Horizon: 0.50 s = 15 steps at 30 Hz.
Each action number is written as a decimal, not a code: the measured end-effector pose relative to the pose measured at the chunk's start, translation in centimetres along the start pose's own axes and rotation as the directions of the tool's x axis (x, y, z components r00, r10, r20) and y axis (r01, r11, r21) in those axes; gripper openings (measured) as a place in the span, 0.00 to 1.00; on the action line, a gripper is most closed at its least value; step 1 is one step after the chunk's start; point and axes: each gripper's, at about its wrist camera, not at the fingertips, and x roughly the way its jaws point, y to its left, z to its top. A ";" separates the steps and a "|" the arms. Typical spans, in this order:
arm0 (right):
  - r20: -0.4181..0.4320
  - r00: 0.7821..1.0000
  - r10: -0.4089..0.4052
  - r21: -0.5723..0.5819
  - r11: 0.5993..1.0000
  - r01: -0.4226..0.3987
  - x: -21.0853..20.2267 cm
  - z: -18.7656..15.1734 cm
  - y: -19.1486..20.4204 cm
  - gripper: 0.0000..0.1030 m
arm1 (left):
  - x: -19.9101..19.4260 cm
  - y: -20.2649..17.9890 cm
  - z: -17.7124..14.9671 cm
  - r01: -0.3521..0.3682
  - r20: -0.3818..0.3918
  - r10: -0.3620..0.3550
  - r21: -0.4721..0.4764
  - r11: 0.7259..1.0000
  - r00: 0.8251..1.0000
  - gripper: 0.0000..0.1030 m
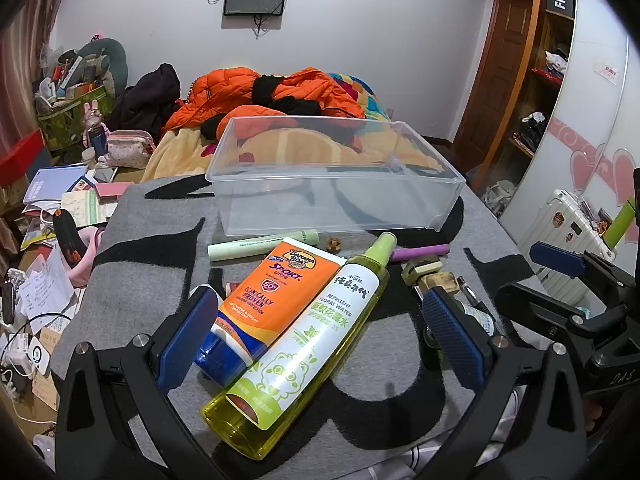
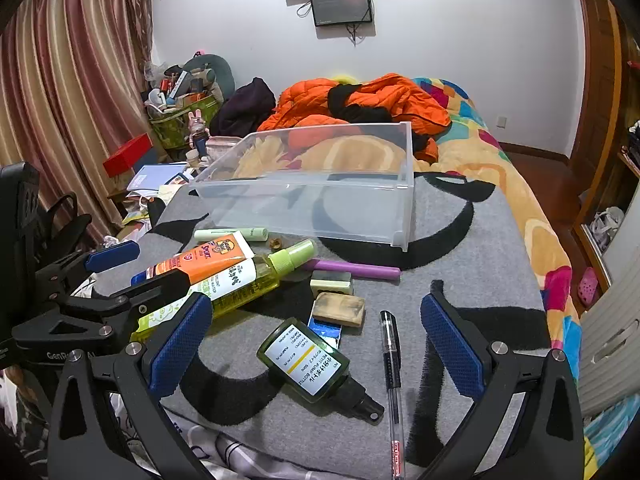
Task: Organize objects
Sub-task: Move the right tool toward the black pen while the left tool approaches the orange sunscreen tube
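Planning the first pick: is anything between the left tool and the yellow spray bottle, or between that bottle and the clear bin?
Nothing blocks the open left tool from the yellow spray bottle. Toward the clear bin, only a green tube lies low on the rug.

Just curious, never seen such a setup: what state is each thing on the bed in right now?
Clear plastic bin: upright, empty.
Sunscreen tube: lying flat, capped.
Repellent spray bottle: lying flat, leaning on the sunscreen tube.
Dark pump bottle: lying flat.
Pen: lying flat, capped.
Left gripper: open.
Right gripper: open.
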 end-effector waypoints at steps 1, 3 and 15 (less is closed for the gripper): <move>0.000 1.000 -0.001 0.000 1.000 0.001 0.0 0.0 0.0 1.00 | 0.0 0.1 0.0 0.001 -0.001 -0.001 -0.002 1.000 1.000 1.00; 0.000 1.000 -0.001 0.001 1.000 0.001 0.0 0.0 0.0 1.00 | 0.1 0.2 -0.1 0.002 -0.003 -0.002 -0.004 1.000 1.000 1.00; 0.000 1.000 0.002 0.005 1.000 -0.002 0.0 0.0 -0.2 1.00 | 0.2 0.0 0.0 0.007 -0.006 -0.007 -0.010 1.000 1.000 1.00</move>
